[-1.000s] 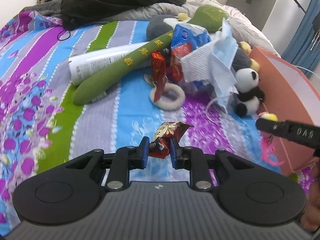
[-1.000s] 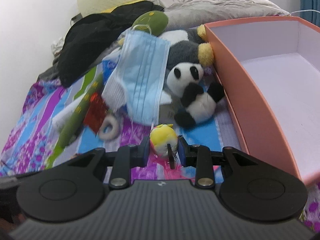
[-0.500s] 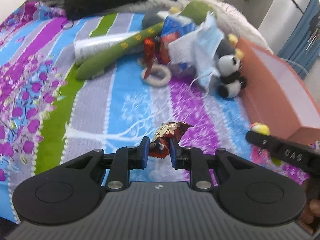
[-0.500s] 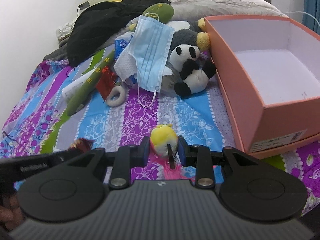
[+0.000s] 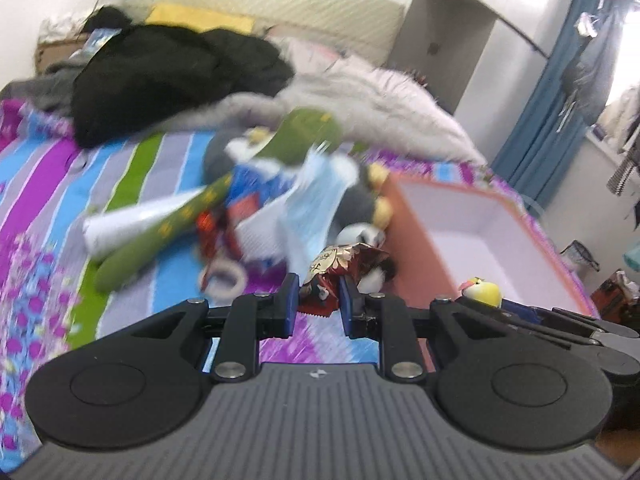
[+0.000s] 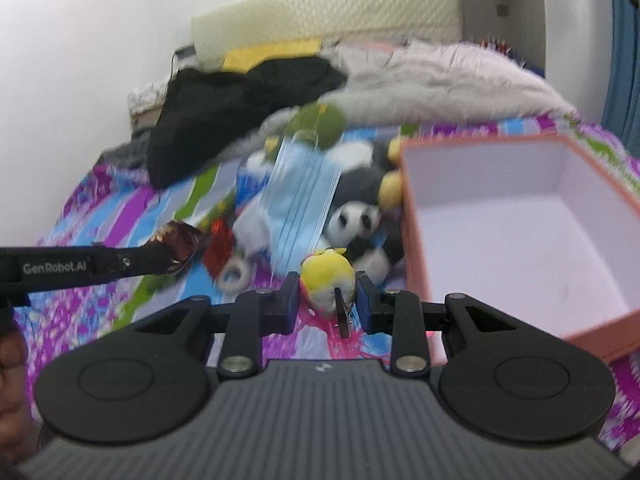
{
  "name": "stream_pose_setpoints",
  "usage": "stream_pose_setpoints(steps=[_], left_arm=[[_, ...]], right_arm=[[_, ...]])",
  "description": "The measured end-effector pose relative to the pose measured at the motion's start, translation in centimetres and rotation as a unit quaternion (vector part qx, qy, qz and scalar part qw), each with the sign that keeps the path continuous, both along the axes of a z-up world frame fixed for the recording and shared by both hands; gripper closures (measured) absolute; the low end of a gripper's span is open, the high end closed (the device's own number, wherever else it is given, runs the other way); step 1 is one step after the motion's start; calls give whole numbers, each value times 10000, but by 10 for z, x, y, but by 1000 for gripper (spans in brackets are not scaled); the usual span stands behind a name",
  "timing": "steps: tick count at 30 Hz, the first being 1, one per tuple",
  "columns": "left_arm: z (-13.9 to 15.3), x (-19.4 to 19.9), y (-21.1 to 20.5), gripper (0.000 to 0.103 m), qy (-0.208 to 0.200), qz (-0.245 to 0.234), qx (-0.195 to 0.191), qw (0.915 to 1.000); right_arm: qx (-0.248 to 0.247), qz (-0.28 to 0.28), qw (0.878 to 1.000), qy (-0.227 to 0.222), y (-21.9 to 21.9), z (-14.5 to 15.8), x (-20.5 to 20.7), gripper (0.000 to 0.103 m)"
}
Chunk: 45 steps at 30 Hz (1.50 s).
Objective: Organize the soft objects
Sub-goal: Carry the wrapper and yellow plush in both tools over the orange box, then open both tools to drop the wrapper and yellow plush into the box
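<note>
The left gripper (image 5: 318, 306) is clamped on a crinkled foil snack packet (image 5: 336, 276), dark red with a gold patch bearing printed characters and a serrated lower edge; the packet sticks up and forward between the blue pads, clear of the bed. The right gripper (image 6: 327, 304) is closed around a small yellow plush bird (image 6: 327, 276), round-bodied with a paler belly and a tuft on top; a small dark tab, perhaps a clip or tag, hangs from its underside, though blur makes that hard to read. In the left wrist view the same bird shows at the right, in front of the box.

The coral-pink cardboard box (image 6: 416, 240) sits open on the striped floral bedspread (image 5: 52, 208), its pale inside bare, just right of the right gripper. Beside the box's left wall lies a heap: a panda plush (image 6: 356, 220), a blue surgical mask (image 6: 300, 200) draped over a grey plush, a long green plush (image 5: 160, 236) with yellow characters, a white tube (image 5: 132, 224), a red wrapper (image 6: 218, 246) and a pale ring (image 5: 224, 278). A black garment (image 5: 168, 76) is piled near the headboard.
</note>
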<state>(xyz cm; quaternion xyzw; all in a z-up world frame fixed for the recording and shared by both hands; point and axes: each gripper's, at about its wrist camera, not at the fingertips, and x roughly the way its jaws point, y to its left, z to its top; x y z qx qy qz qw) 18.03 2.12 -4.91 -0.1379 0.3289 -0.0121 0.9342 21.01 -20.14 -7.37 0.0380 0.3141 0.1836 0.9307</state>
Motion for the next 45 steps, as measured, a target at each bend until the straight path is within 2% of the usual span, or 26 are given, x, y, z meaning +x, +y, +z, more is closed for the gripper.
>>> stream_pose_setpoints(steps=[4, 10, 14, 18, 22, 29, 38, 43, 45], left_arm=[[30, 15, -17, 78, -192, -220, -67, 9996], [77, 38, -55, 78, -560, -579, 105, 9967], [92, 53, -77, 78, -598, -742, 129, 9954], [92, 74, -101, 78, -460, -937, 133, 9945], [82, 87, -129, 78, -292, -1094, 157, 9934], [33, 112, -164, 78, 277, -1319, 156, 9908], [-31, 145, -197, 78, 950, -1586, 250, 9824], [-55, 155, -207, 77, 1277, -1716, 317, 9763], [-61, 158, -210, 73, 1442, -1789, 344, 9726]], right_arm=[[34, -146, 9995, -273, -18, 30, 9, 70], [-131, -272, 9971, -700, -37, 70, 18, 70], [-194, -439, 9953, -836, -57, 88, 28, 70], [-320, -637, 9948, -732, -80, 91, 42, 70], [-456, -830, 9946, -431, -102, 75, 55, 70], [-470, -1192, 9917, 137, -140, 26, 65, 70], [-444, -1370, 9862, 817, -167, -39, 82, 70], [-358, -1423, 9836, 1049, -174, -60, 86, 69], [-337, -1513, 9808, 1180, -176, -66, 88, 64]])
